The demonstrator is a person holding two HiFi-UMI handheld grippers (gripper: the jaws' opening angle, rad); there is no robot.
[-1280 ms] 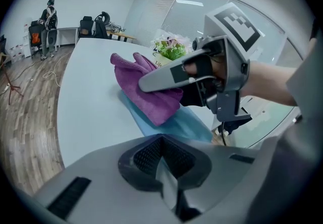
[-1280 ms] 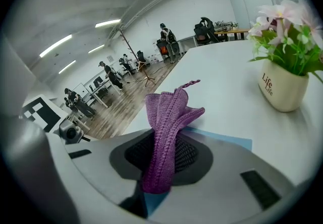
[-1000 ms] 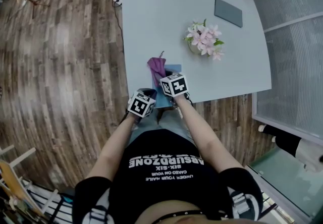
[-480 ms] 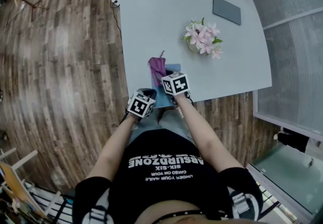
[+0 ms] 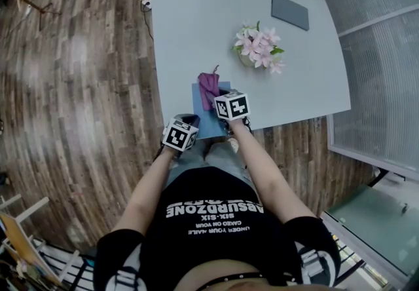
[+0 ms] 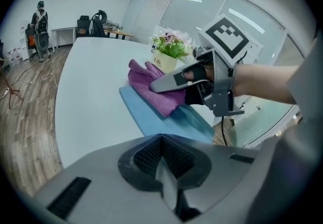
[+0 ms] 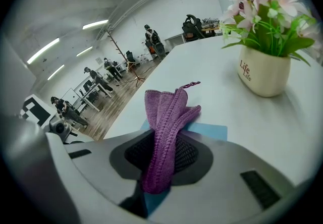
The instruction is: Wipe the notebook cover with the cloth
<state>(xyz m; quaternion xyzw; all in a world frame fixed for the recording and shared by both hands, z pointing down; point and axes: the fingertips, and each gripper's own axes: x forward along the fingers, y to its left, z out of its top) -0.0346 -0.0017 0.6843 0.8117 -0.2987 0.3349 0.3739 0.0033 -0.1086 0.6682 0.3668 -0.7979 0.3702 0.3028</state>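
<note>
A light blue notebook point(image 5: 207, 118) lies at the near edge of the pale table point(image 5: 196, 27); it also shows in the left gripper view point(image 6: 146, 113) and as a blue corner in the right gripper view point(image 7: 209, 130). A purple cloth point(image 5: 210, 84) rests on its far part, bunched point(image 6: 151, 89). My right gripper point(image 5: 226, 96) is shut on the cloth point(image 7: 164, 132), which runs out between its jaws. My left gripper point(image 5: 190, 124) hangs at the table's near edge beside the notebook, jaws shut with nothing between them point(image 6: 164, 177).
A pot of pink flowers point(image 5: 258, 49) stands just beyond the notebook to the right, marked "Life" point(image 7: 263, 69). A dark grey slab point(image 5: 290, 12) lies at the far right of the table. Wooden floor point(image 5: 78, 86) runs along the left side. People stand far off in the room.
My right gripper has pushed the purple cloth a little farther away over the notebook. The left gripper has hardly moved.
</note>
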